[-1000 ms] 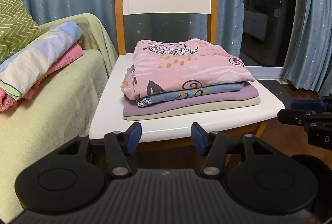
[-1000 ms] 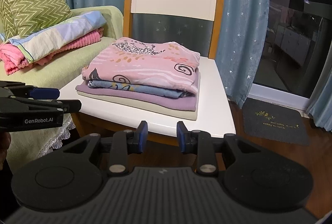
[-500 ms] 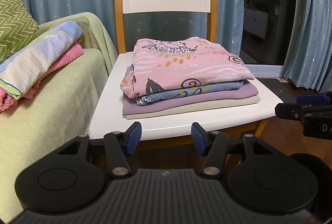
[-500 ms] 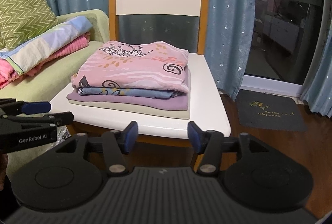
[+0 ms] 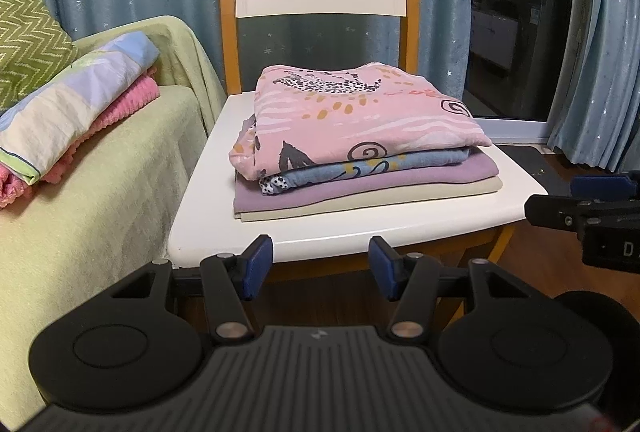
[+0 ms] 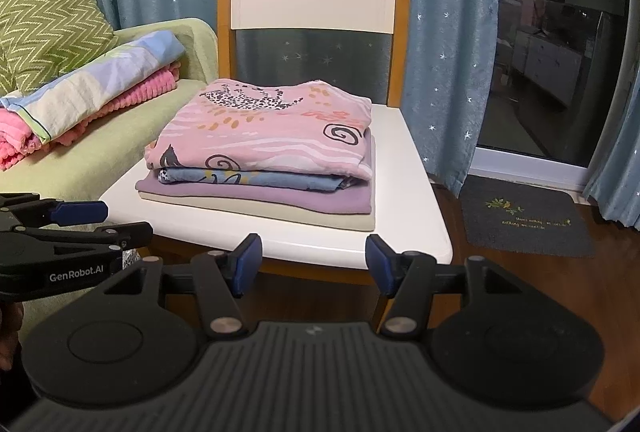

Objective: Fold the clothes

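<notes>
A neat stack of folded clothes [image 5: 360, 148] lies on the white seat of a wooden chair [image 5: 208, 224]: a pink patterned top [image 6: 264, 136] uppermost, then a blue printed layer, a purple one and a cream one. My left gripper [image 5: 320, 266] hangs open in front of the seat's near edge, nothing between its blue pads. My right gripper [image 6: 312, 264] is open too, level with the seat front and holding nothing. Each gripper shows from the side in the other's view: the left gripper [image 6: 72, 228] and the right gripper [image 5: 588, 208].
A sofa under a pale green cover [image 5: 100, 200] stands left of the chair, carrying a folded pastel sheet [image 5: 76, 104] on a pink blanket and a green zigzag cushion [image 6: 44, 28]. Blue curtains hang behind. A dark doormat [image 6: 524, 216] lies on the wooden floor to the right, before a glass door.
My right gripper has opened wider and swung to face the chair squarely. The left gripper has stayed open and almost still. The stack has not moved.
</notes>
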Demonstrator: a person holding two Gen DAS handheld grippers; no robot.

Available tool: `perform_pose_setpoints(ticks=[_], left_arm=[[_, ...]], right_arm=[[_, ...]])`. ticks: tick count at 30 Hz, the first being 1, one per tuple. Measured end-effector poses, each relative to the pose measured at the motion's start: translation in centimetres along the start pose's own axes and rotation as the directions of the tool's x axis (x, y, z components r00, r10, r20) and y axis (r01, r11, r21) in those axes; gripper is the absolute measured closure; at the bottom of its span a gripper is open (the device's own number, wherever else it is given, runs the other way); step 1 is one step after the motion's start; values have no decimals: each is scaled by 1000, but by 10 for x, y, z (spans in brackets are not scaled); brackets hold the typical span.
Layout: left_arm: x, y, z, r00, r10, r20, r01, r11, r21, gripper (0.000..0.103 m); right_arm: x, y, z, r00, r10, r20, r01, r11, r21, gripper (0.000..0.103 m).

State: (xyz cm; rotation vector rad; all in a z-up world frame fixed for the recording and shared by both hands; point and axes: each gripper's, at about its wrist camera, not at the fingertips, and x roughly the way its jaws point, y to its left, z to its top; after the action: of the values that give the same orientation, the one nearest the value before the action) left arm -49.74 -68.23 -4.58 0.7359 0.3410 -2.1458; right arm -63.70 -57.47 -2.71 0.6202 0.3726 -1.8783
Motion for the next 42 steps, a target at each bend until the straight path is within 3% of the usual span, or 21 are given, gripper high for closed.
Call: perform_pose_setpoints(ticks=[23, 42], left_arm=[[0, -1, 0, 1000, 9, -16, -9, 1000, 5, 46], [36, 8, 12, 998, 40, -45, -40, 999, 4, 46]], right_arm=[[13, 2, 7, 998, -17, -59, 19, 999, 33, 50], [54, 4, 15, 997, -2, -83, 7, 998, 57, 50]])
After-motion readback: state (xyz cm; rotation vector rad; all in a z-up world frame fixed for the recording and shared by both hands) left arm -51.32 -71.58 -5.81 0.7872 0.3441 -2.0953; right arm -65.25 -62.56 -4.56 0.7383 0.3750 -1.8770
